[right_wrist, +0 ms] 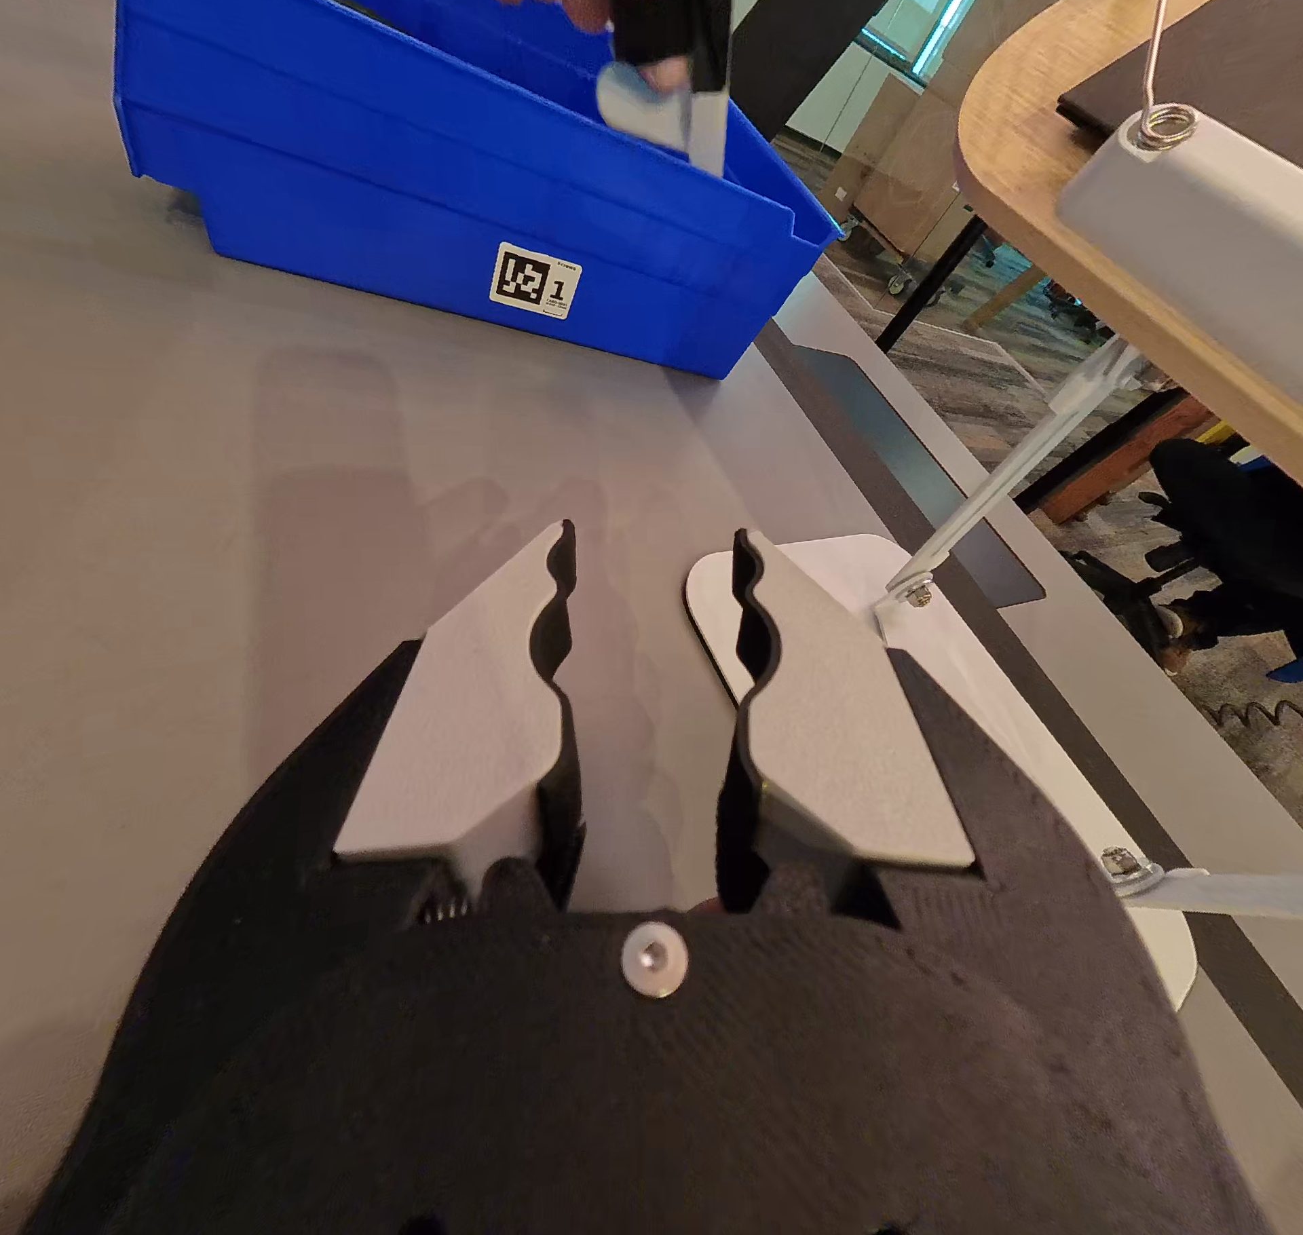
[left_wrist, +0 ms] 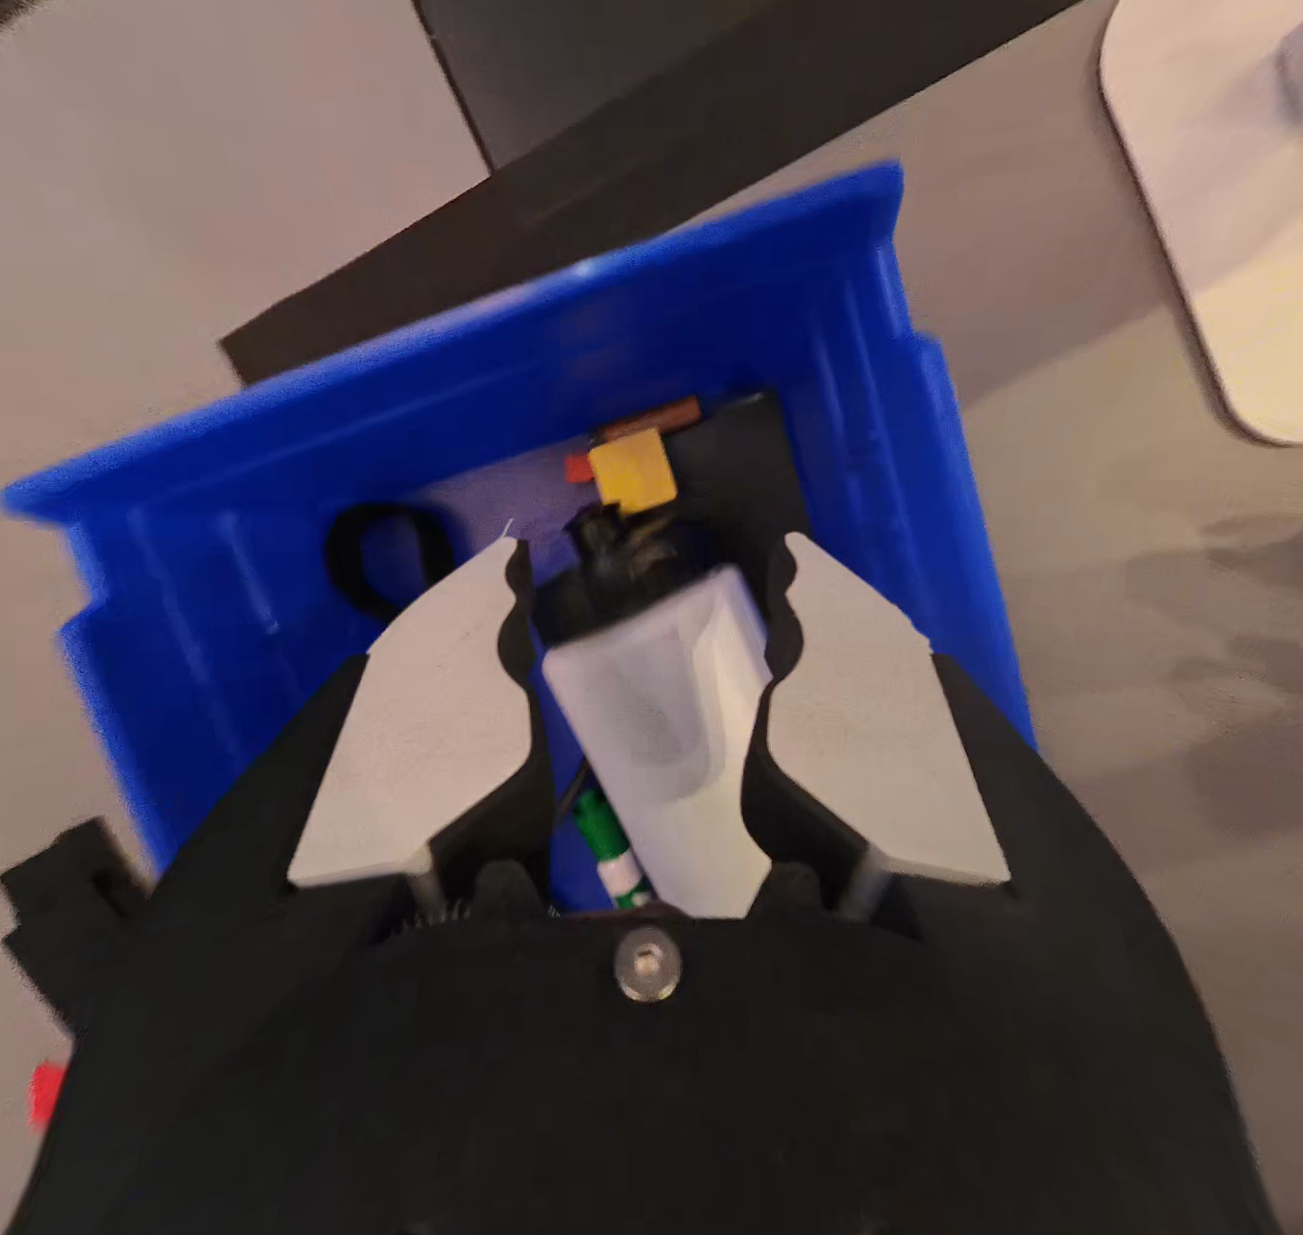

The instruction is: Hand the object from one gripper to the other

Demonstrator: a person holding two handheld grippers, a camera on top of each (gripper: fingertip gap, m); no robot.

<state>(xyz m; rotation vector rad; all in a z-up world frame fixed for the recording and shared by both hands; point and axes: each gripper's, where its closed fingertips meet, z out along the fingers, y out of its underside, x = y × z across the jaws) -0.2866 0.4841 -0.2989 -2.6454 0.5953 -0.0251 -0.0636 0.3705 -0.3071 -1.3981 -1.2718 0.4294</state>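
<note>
The left gripper reaches into the blue bin, fingers spread around a white tube-like object, not visibly clamping it. The right gripper waits over the tabletop, half open and empty. I judge the handover is not yet begun.

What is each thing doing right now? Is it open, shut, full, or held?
Left gripper: open, its fingers either side of the white object, down inside the bin.
White object: lying tilted in the bin between the fingers; grip not clear.
Blue bin: on the grey table, holding small parts.
Right gripper: open, empty, over the table.
</note>
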